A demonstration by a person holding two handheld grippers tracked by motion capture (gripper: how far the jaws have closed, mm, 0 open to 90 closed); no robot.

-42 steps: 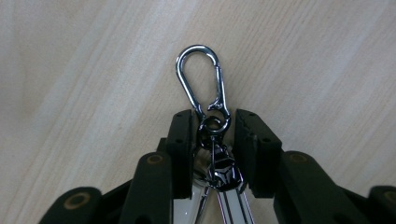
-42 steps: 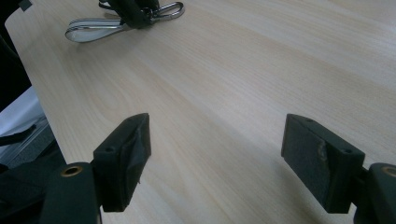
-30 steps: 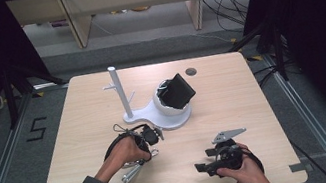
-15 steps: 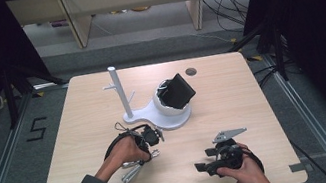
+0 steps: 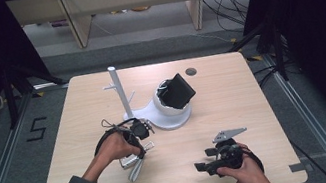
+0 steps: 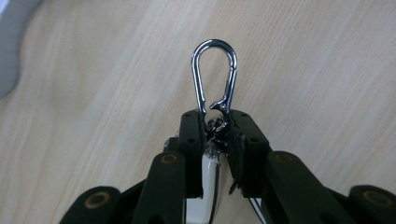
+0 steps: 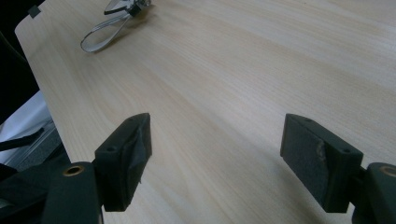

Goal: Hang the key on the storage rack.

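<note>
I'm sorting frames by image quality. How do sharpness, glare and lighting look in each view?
High view: the table is evenly lit, its surroundings nearly black, the picture slightly soft. Left gripper view: the clip is sharp with bright glints on the metal. Right gripper view: the near pads are soft, the wood grain crisp, a dark corner at left.

even overhead light on pale table (image 5: 251, 86), surroundings at both sides fall to near black. soft short shadows under white stand (image 5: 162, 114). high view slightly soft, low detail. left gripper view sharp on carabiner (image 6: 215, 74), bright glints on its chrome; near jaws dark, slightly blurred. right gripper view dimmer, wood grain soft far off, faint sheen.
</note>
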